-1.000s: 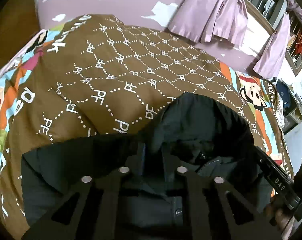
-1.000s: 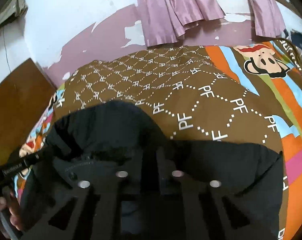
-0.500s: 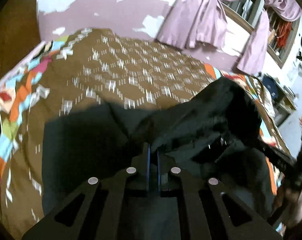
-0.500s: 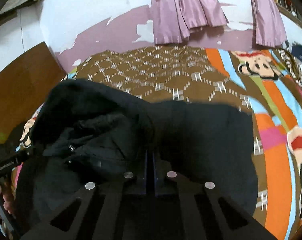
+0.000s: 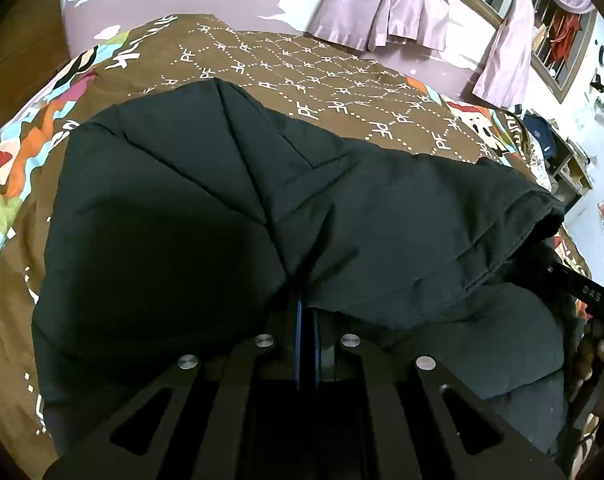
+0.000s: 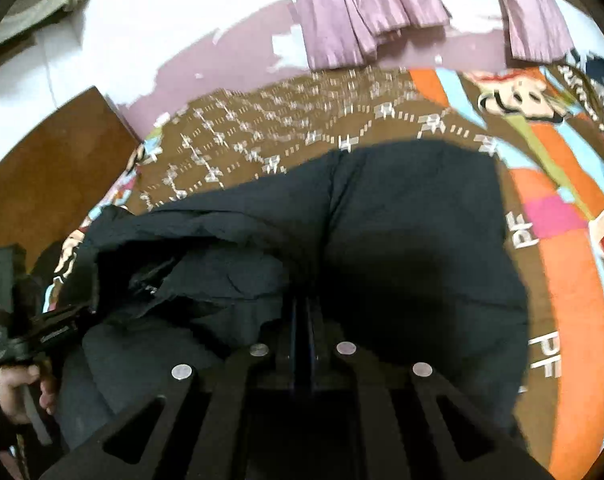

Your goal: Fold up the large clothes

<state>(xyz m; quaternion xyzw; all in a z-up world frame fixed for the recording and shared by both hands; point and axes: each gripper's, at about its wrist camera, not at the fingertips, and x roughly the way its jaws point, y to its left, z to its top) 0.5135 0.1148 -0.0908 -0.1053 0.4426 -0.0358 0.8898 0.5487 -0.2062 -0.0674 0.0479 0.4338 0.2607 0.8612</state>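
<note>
A large black padded jacket (image 5: 229, 216) lies on a brown patterned bedspread (image 5: 342, 80). Its upper part is folded forward over the body, back panel up. My left gripper (image 5: 306, 300) is shut on the jacket's fabric, which bunches at the fingertips. My right gripper (image 6: 305, 304) is shut on the jacket (image 6: 414, 248) too, with cloth pinched between the closed fingers. The other gripper shows at the right edge of the left wrist view (image 5: 590, 300) and at the left edge of the right wrist view (image 6: 49, 332).
The bedspread (image 6: 382, 120) has colourful cartoon borders (image 6: 562, 216). Purple curtains (image 5: 390, 4) hang on the far wall by a window. A wooden panel (image 6: 49, 168) stands at the left. A shelf with clutter (image 5: 558, 152) stands at the right of the bed.
Both grippers closed on the jacket's shoulders, lifted them, and carried the hood and upper part forward over the body. The jacket's quilted back now faces up.
</note>
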